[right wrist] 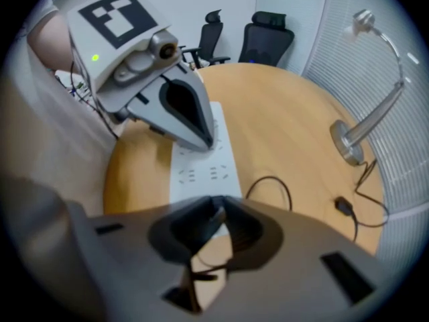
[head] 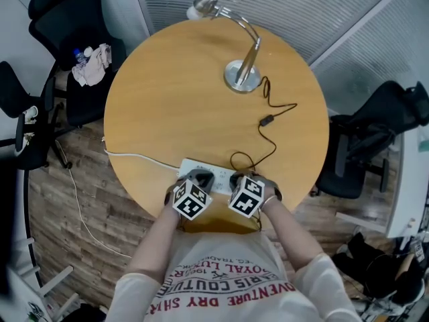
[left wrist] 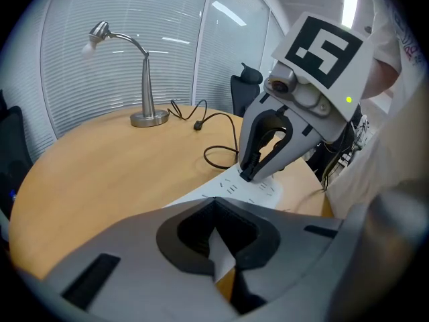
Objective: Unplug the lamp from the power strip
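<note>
Left jaws: the left gripper (right wrist: 204,141) has its jaws pressed together, empty, with the tips set down on the flat white plastic power strip (right wrist: 201,173) as a hold-down.
Right jaws: the right gripper (left wrist: 247,173) has its jaws drawn in at the strip's far end. They seem to pinch the black plug (left wrist: 249,176), though its own view is too blurred to be sure.
Grip advice: clamp the plug body, not the cord, and confirm the bite before pulling.
Pull direction: straight up out of the socket, without rocking it sideways, so the pins do not bind.
Counter-hold: bear down with the left tips so the light strip does not lift with the plug.
Thin black cord (head: 273,146): it loops loosely across the round wooden tabletop (head: 167,99), so there is enough slack and the pull should not tug anything.
Silver gooseneck desk lamp (head: 251,51): it stands upright at the far edge, well apart from both grippers.
Risk: the strip lies near the tabletop's near edge, so a slanted pull could drag it off.
</note>
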### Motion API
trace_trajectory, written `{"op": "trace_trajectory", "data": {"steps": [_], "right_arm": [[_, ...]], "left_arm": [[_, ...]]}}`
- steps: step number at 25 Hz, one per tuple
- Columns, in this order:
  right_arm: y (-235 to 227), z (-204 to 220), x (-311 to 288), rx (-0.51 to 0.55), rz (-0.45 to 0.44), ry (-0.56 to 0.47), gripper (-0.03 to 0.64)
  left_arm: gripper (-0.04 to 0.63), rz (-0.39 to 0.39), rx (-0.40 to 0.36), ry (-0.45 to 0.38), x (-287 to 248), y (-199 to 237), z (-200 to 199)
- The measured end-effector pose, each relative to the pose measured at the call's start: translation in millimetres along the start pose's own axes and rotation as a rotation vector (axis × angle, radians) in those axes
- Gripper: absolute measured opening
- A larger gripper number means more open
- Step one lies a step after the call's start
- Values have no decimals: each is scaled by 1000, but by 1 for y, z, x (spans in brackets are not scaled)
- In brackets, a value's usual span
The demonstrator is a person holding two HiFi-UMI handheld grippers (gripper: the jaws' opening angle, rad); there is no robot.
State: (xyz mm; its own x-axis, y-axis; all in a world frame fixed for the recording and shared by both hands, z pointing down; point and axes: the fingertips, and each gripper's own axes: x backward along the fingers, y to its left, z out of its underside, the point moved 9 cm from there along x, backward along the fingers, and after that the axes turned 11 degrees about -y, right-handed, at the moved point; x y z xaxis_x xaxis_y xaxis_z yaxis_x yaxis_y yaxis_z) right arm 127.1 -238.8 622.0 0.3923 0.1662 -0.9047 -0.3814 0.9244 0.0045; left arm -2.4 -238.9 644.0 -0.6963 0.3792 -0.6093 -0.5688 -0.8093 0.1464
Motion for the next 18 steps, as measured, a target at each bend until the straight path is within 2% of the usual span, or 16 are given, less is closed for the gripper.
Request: {"op": "trace_trajectory", "data": {"steps": [9, 14, 18], "right_arm": [[3, -2, 4, 40, 22, 11, 78], [4, -4, 7, 51, 30, 19, 72], [7, -4, 9, 43, 33, 26, 72]], "left_arm": [[28, 9, 21, 10, -1, 1, -1], [28, 10, 65, 12, -2, 4, -3], [26, -13, 46, 1, -3, -1, -3]]}}
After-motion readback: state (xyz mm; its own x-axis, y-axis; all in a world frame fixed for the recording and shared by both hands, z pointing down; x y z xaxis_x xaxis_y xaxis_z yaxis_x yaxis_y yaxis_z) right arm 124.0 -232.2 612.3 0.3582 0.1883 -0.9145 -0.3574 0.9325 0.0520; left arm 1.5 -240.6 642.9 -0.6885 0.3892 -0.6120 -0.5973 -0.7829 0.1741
